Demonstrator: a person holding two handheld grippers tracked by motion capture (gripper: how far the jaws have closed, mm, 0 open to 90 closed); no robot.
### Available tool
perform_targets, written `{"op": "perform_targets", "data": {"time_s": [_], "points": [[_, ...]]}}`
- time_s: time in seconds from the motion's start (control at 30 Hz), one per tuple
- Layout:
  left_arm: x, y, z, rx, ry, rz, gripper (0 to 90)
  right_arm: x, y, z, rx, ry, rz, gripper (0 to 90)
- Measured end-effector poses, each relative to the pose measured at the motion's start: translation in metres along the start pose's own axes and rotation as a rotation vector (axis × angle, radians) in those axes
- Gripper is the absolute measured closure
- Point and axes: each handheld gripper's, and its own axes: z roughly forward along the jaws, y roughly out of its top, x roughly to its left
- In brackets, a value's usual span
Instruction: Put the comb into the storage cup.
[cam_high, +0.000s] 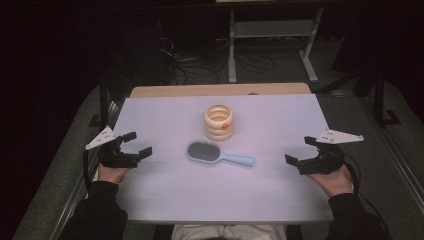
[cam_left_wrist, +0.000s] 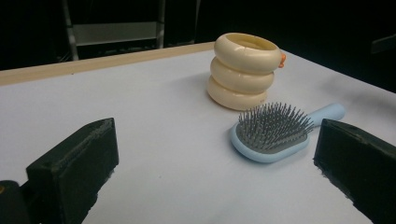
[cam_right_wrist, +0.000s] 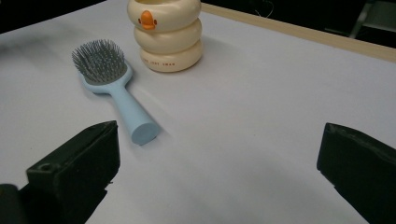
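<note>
Counts: two tongs, one brush, one cup, one surface.
Left tongs (cam_high: 134, 143): held in the left hand (cam_high: 112, 173) at the near left edge of the surface (cam_high: 165, 195); jaws wide apart with nothing between them, clear of both things. In the left gripper view the two black jaws rise at the bottom corners, with bare surface between them.
Right tongs (cam_high: 301, 150): held in the right hand (cam_high: 334, 181) at the near right edge; jaws wide apart, gripping nothing. In the right gripper view the end of the brush handle lies just beyond the left-hand jaw, not touching it.
Brush (cam_high: 218, 153): one light blue hairbrush with grey bristles, lying flat near the middle of the surface, between the two tongs and well apart from each. Bristles face up; the head points toward the left tongs, the handle toward the right tongs.
Cup (cam_high: 219, 122): one cream holder shaped like three stacked rings, upright and open at the top, just beyond the brush head and near it, not touching. An orange duck bill sits on its side.
Writing: a short line of small print on the cup's lowest ring in the right gripper view (cam_right_wrist: 165, 64); too small to read with any certainty.
Far edge: a wooden strip (cam_high: 220, 90) runs along the back of the surface.
</note>
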Motion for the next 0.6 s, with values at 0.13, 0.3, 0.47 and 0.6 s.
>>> {"op": "perform_targets", "data": {"time_s": [0.13,0.3,0.47,0.6], "points": [[-0.0009,-0.0002,-0.0006,0.008,0.001,-0.004,0.0,0.0006,0.0001,0.0009,0.014,0.007,0.003,0.0],[-0.0026,0.0000,-0.0029,0.006,0.010,0.001,0.0,0.0045,0.0020,0.0030,0.046,0.011,-0.018,0.0],[-0.0031,-0.0004,-0.0048,0.005,0.014,0.001,0.0,0.0052,0.0056,0.0031,0.057,0.015,-0.016,0.0],[-0.0046,-0.0004,-0.0049,0.012,0.019,0.008,0.0,0.0045,0.0084,0.0031,0.079,0.015,-0.022,0.0]]}}
